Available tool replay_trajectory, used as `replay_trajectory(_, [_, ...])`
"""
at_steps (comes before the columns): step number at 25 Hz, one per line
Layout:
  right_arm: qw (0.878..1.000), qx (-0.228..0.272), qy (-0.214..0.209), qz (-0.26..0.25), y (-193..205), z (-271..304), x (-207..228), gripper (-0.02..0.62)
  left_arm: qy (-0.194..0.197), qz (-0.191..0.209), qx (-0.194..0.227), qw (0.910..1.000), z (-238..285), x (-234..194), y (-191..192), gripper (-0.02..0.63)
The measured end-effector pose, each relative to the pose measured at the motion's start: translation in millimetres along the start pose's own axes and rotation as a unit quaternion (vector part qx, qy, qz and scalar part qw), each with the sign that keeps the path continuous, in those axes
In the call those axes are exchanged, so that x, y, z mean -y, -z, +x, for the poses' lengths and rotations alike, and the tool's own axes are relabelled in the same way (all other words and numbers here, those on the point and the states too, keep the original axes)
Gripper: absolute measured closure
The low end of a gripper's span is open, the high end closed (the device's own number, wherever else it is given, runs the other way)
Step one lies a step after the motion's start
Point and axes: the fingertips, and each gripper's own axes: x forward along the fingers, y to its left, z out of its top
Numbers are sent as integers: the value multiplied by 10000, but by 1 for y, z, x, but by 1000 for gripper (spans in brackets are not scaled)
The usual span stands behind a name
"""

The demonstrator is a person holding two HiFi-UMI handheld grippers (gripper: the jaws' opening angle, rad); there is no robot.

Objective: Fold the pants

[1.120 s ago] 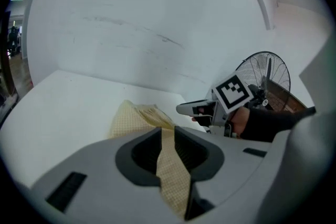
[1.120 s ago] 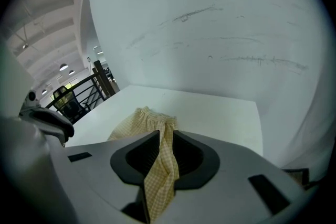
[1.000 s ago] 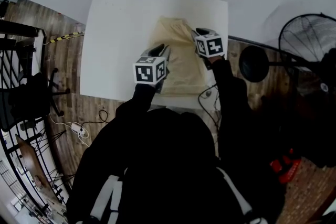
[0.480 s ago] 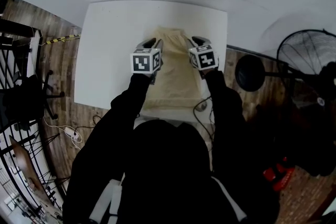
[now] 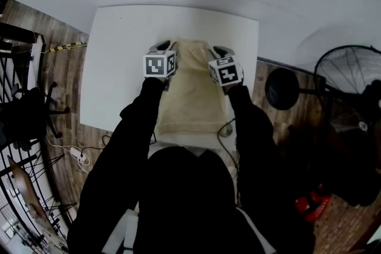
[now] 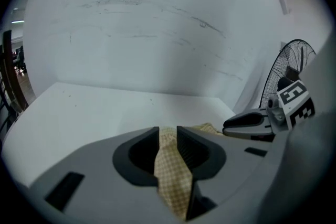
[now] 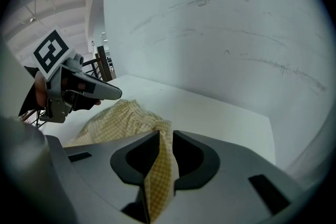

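Pale yellow checked pants [image 5: 191, 91] lie on the white table [image 5: 125, 62], stretched from its near edge toward the middle. My left gripper [image 5: 163, 44] is shut on the cloth at the far left corner; the checked fabric [image 6: 168, 165] runs between its jaws. My right gripper [image 5: 219, 50] is shut on the far right corner, with fabric [image 7: 160, 170] pinched between its jaws. Both grippers hold the far edge side by side. In the right gripper view the pants [image 7: 118, 120] bunch up beside the left gripper [image 7: 113, 93].
A standing fan [image 5: 351, 77] and a round black base [image 5: 281, 88] are right of the table. A black office chair [image 5: 30, 113] stands at the left on wooden floor. A cable [image 5: 229, 128] hangs off the table's near edge. A white wall rises behind the table.
Both grippers moved away from me toward the table's far side, carrying the pants' edge with them. The cloth now lies longer and flatter.
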Motion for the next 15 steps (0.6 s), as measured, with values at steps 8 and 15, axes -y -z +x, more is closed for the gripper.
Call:
replay_trajectory(8, [9993, -344, -13, -175, 1, 21, -5, 534, 166, 123, -492, 9986, 29, -4, 16, 520])
replay_trajectory(15, [9982, -541, 37, -268, 5, 27, -6, 575, 174, 298, -618, 9975, 34, -7, 21, 531])
